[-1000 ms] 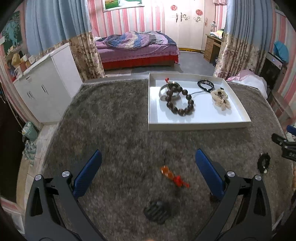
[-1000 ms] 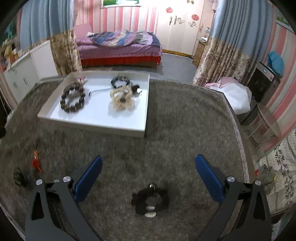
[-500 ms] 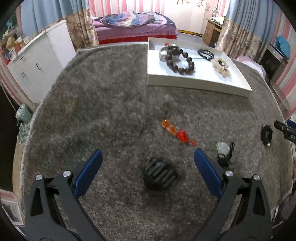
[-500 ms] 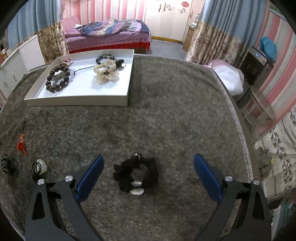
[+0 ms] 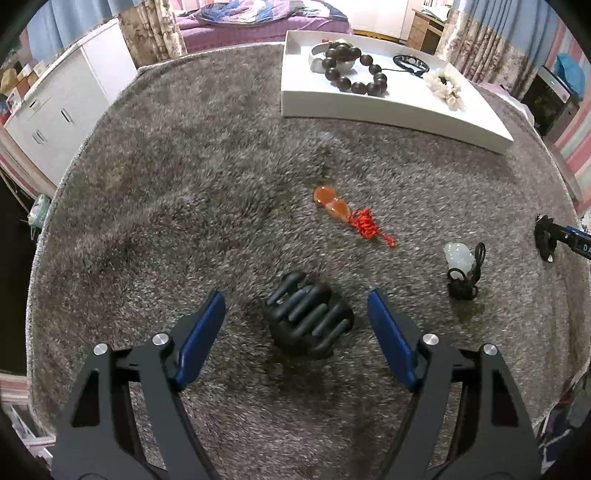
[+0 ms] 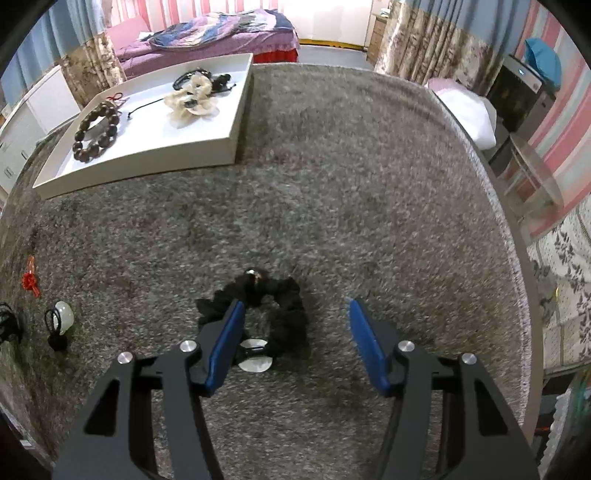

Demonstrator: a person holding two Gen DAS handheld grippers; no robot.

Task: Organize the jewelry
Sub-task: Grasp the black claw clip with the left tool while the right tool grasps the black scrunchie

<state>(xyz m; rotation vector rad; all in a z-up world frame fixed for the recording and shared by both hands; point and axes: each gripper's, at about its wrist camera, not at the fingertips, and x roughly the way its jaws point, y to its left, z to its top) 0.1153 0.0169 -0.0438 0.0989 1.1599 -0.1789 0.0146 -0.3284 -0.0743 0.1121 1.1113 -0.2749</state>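
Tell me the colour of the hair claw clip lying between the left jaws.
Black: the hair claw clip shows best in the left wrist view.

A home bedroom; a bed point(image 6: 218, 33) with a purple patterned quilt stands at the back, against pink striped walls point(image 6: 565, 122). Blue and floral curtains point(image 5: 484, 44) hang at the sides; a white cabinet point(image 5: 62, 107) flanks a shaggy grey rug point(image 6: 332, 184).

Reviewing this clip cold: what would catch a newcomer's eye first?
The white tray at the far edge of the grey rug, already holding a dark bead bracelet and a cream flower piece. Nearer, the left gripper straddles a black claw clip, and the right gripper brackets a black scrunchie.
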